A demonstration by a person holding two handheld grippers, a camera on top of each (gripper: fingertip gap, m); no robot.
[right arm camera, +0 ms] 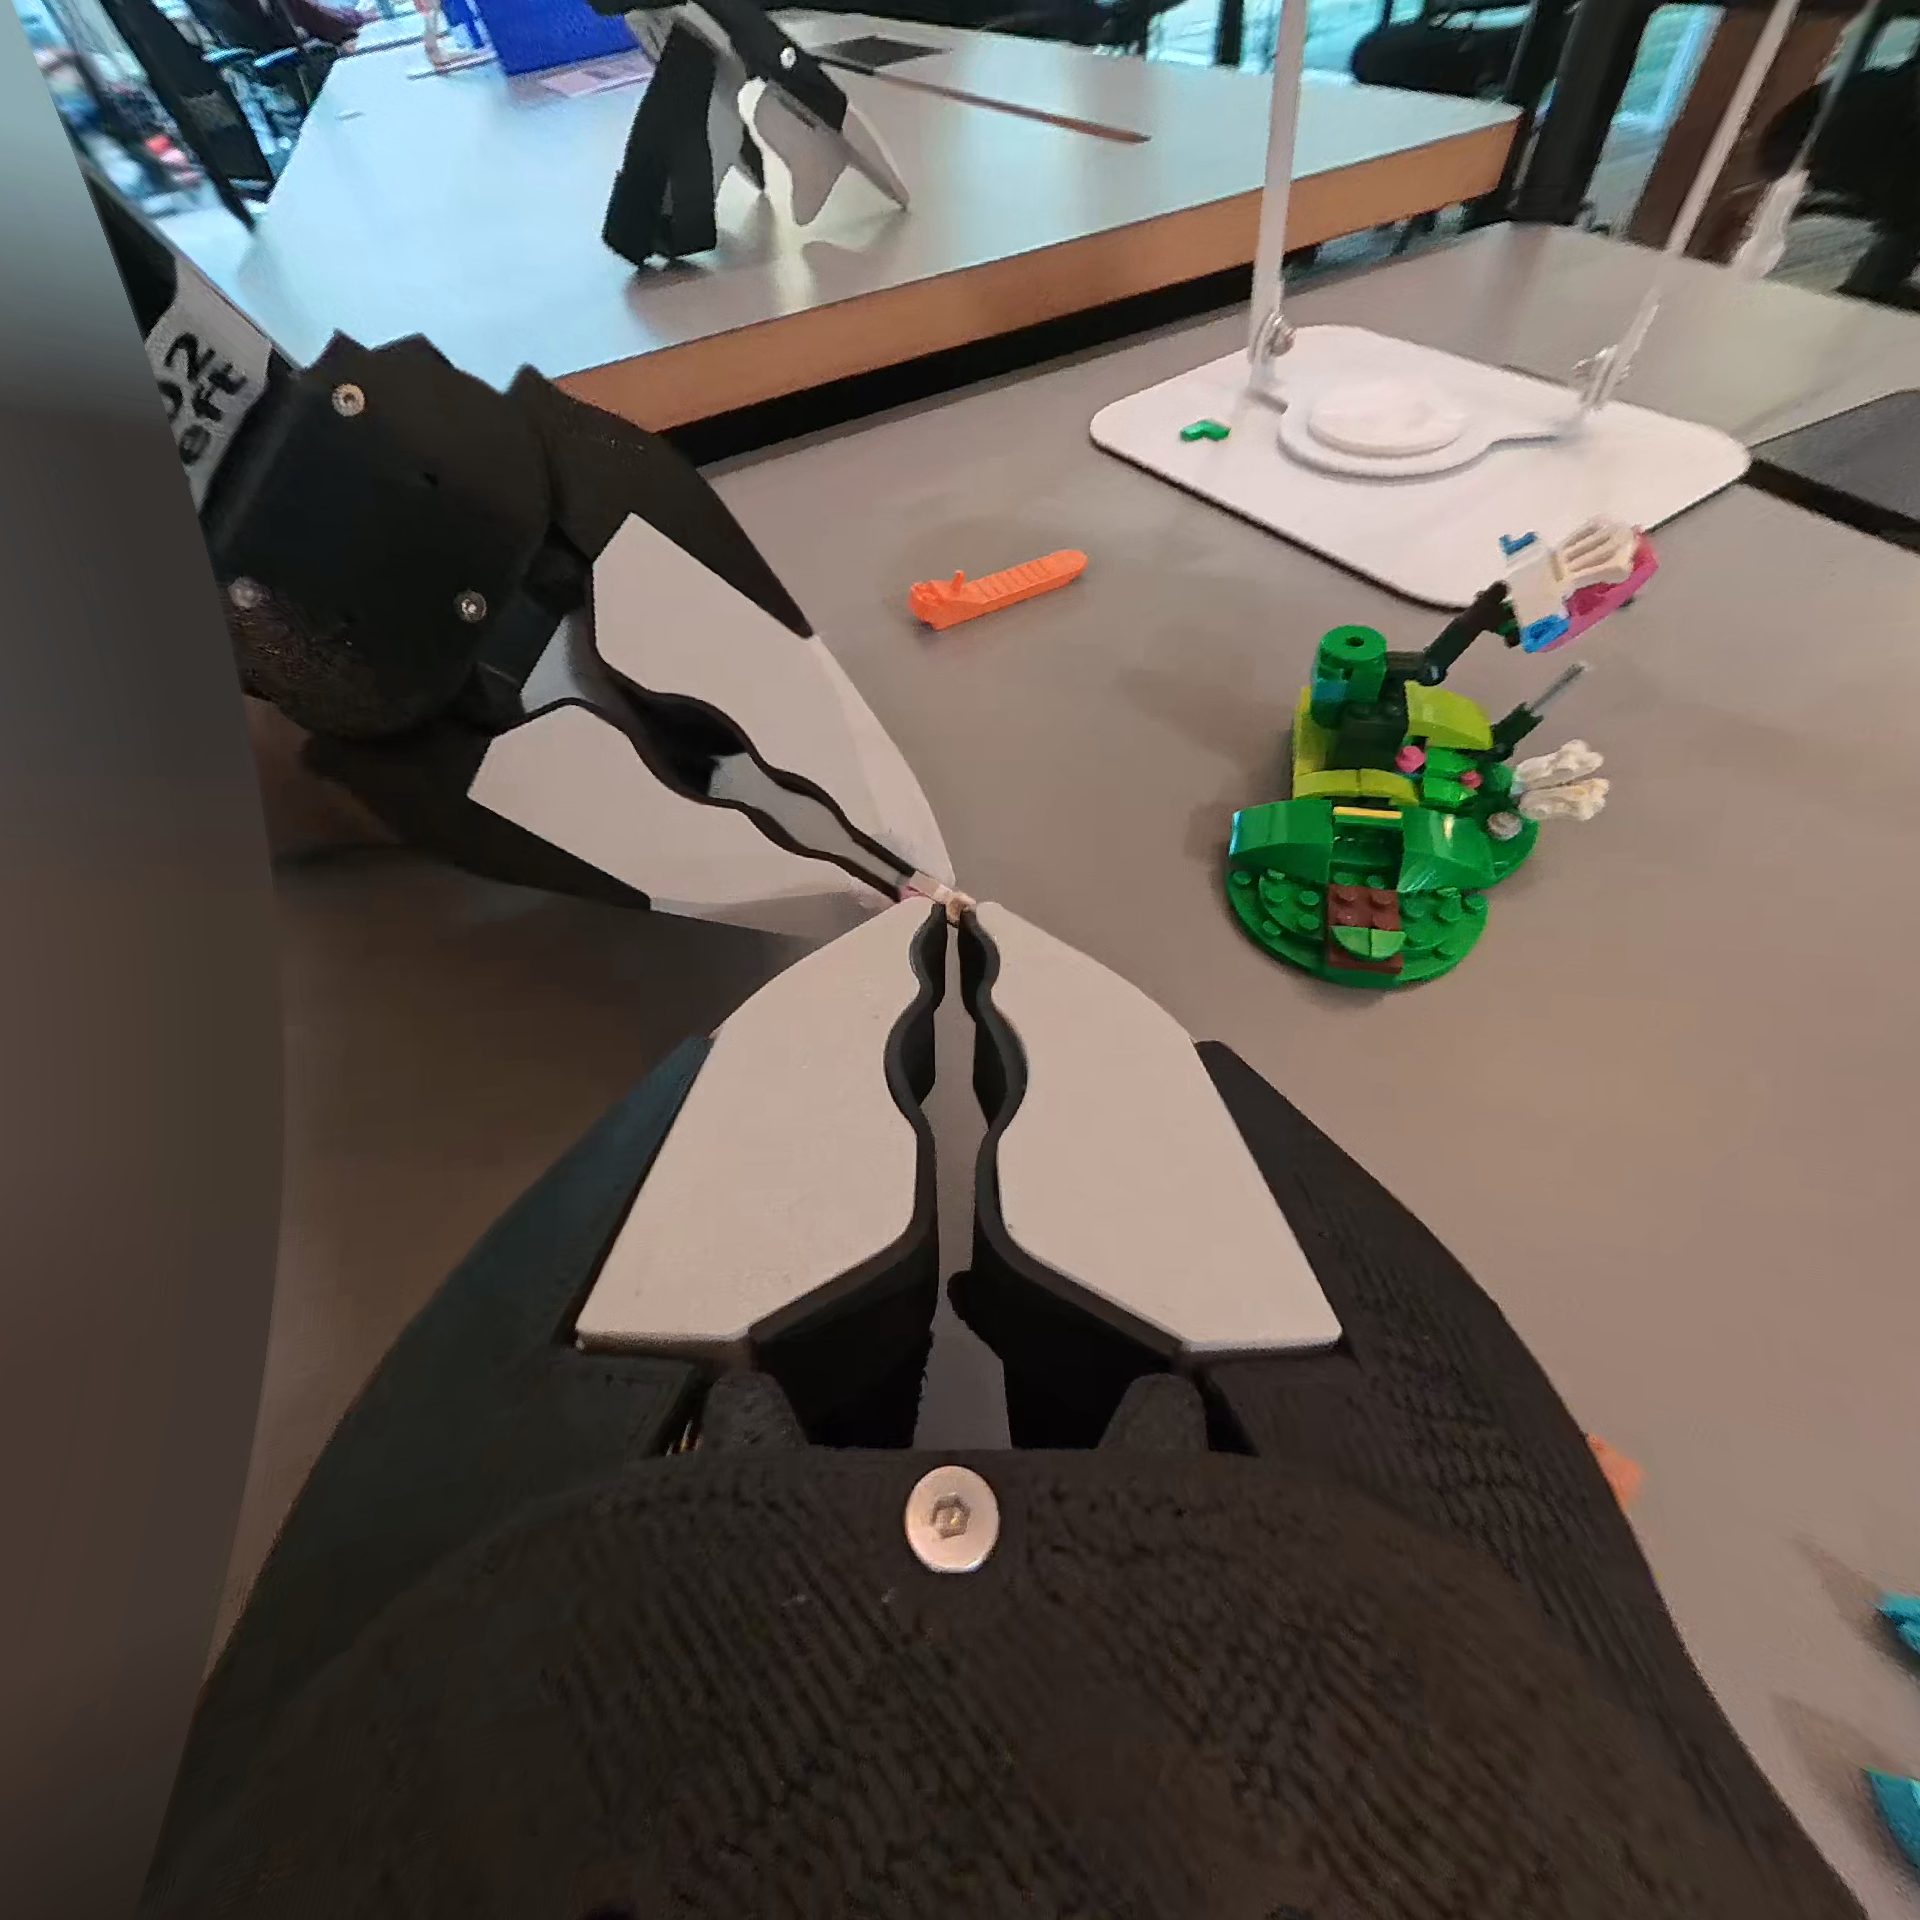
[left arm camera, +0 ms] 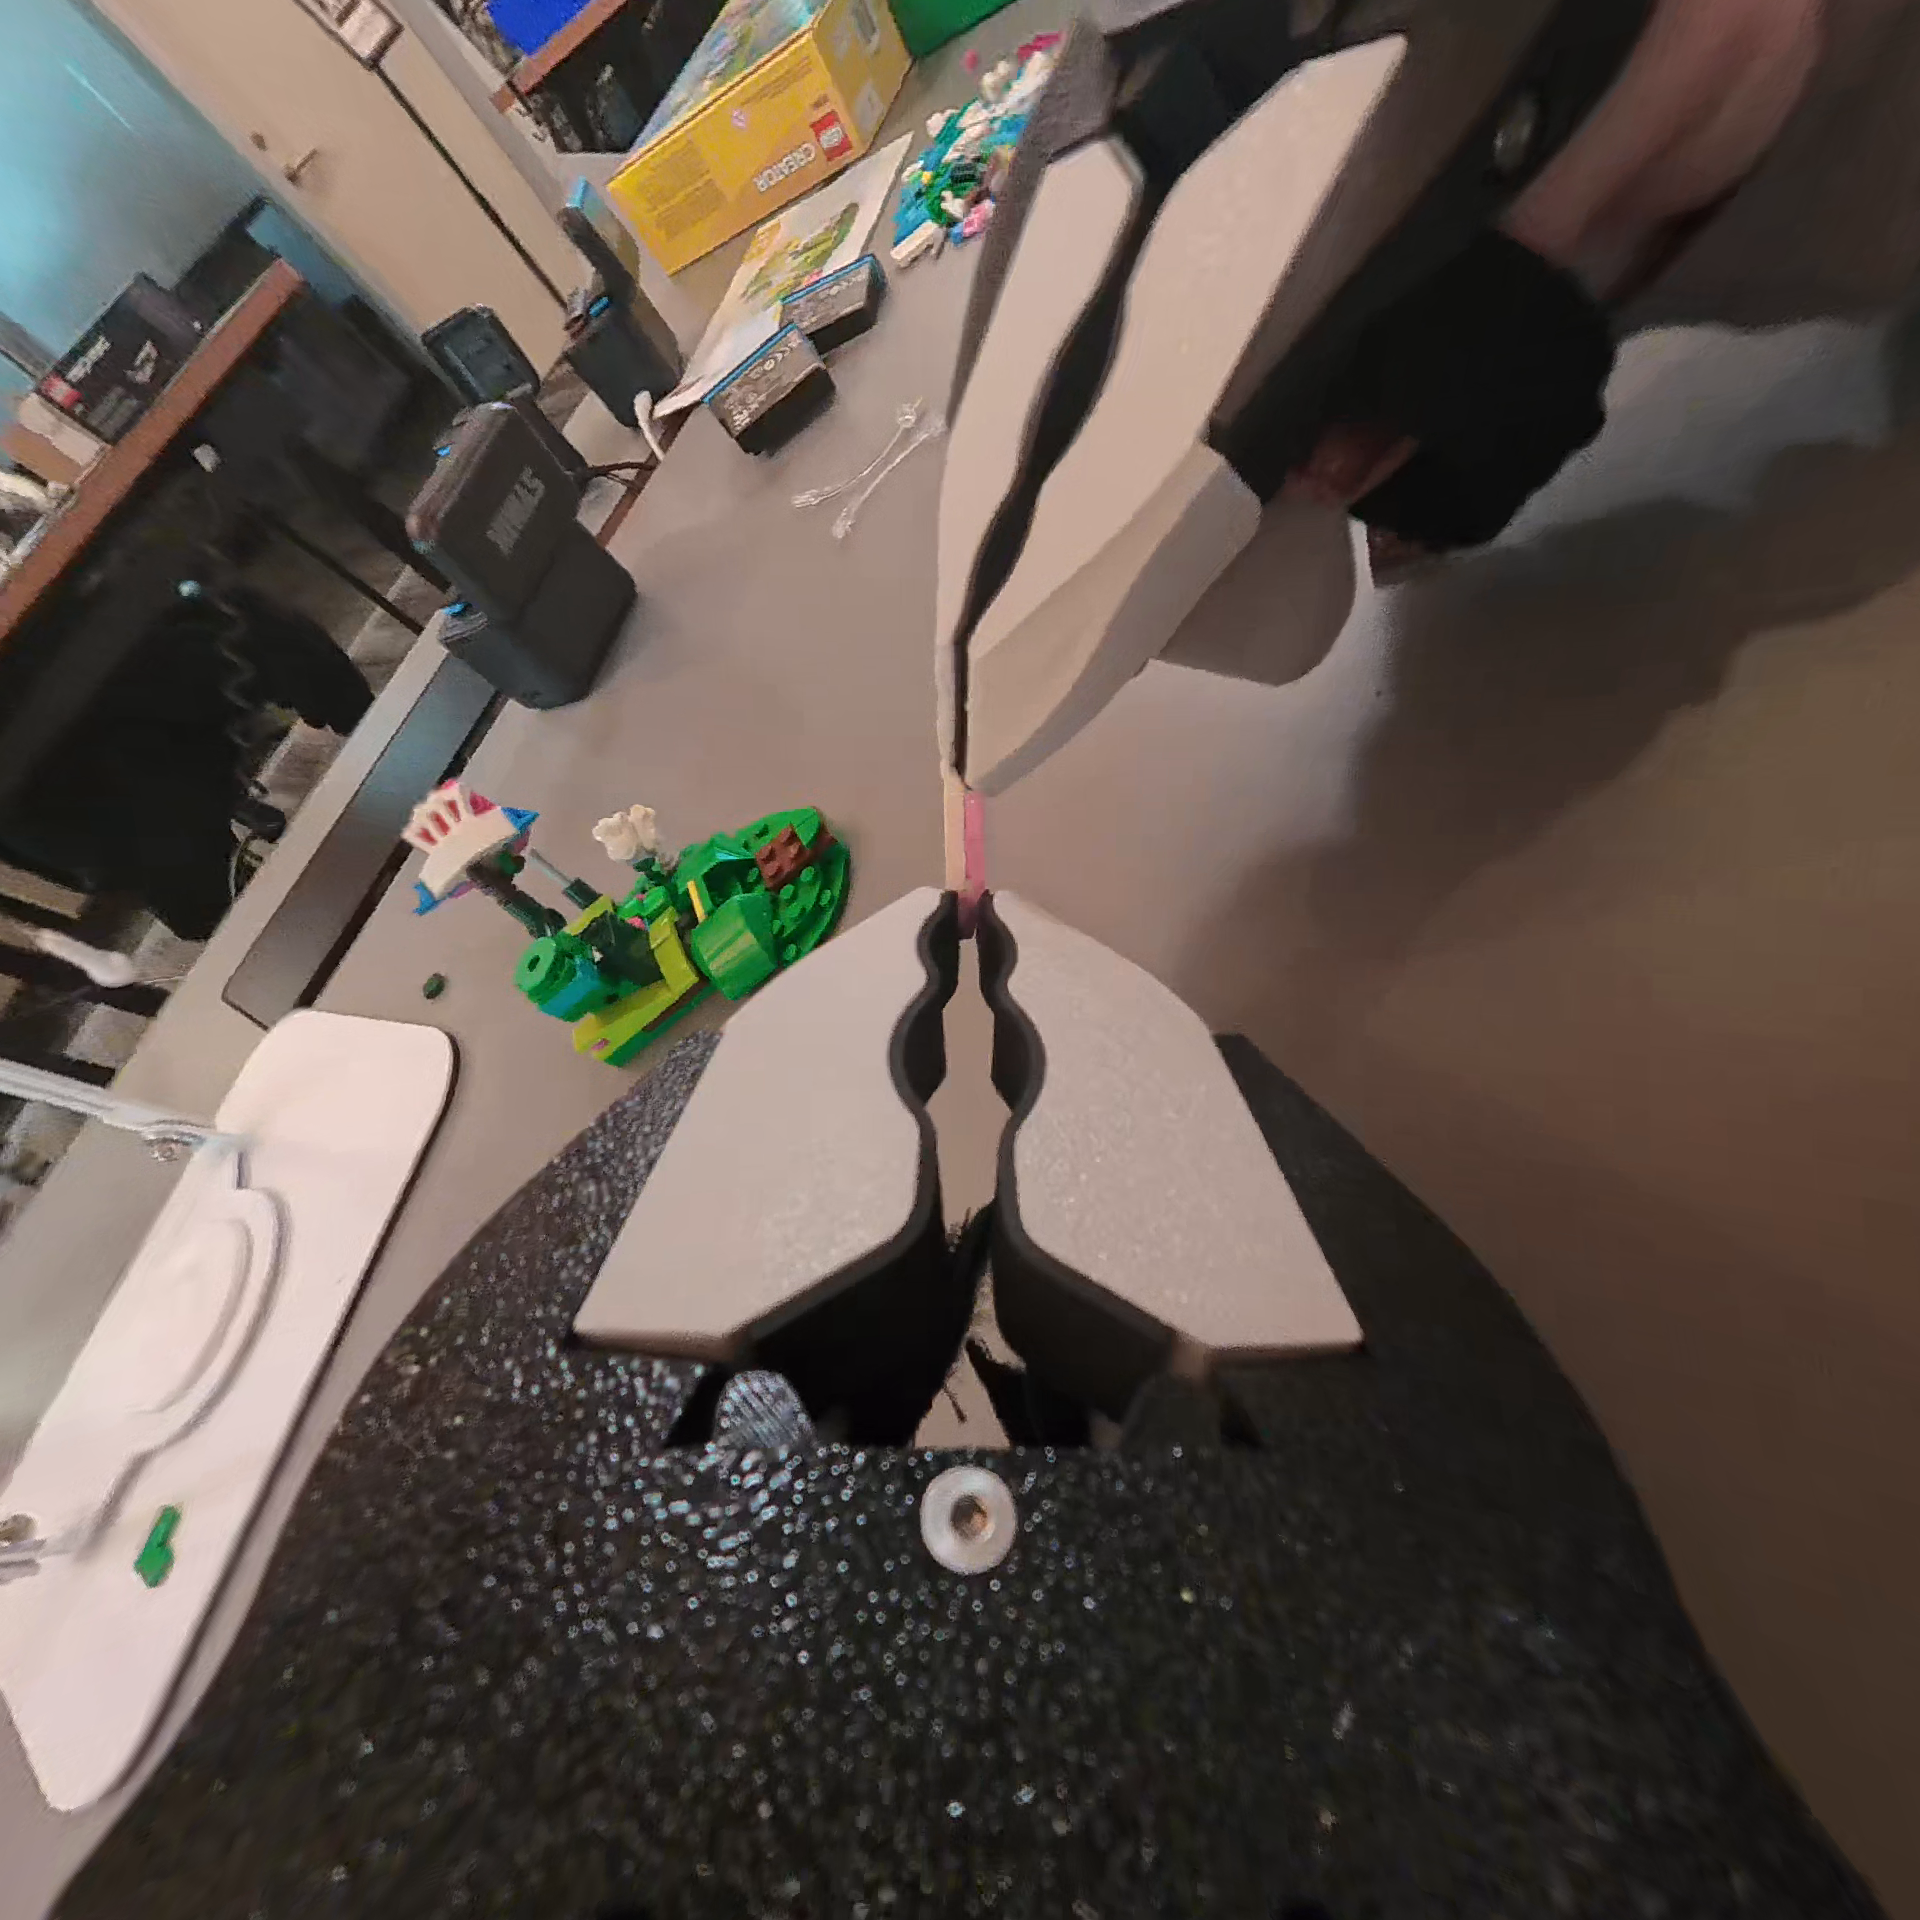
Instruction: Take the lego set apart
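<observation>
While both claws meet tip to tip, left claw squeezed on a small pink and tan lego piece, right claw pinching its other end, green lego set on the desk right of the right claw.

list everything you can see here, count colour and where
small lego piece: one, pink and cream, pinched between both tongs above the table
lego model: one, mostly green with a brown plate, white flower and pink-white top, on the grey table
brick separator: one, orange, on the table beyond the tongs
stand base: one, white, far table edge, a small green piece on it
lego box: one, yellow, far end of the table
loose bricks: a pile, mixed colours, beside the box
black cases: several, along the table edge
left tongs: closed on the small piece
right tongs: closed on its other end
</observation>
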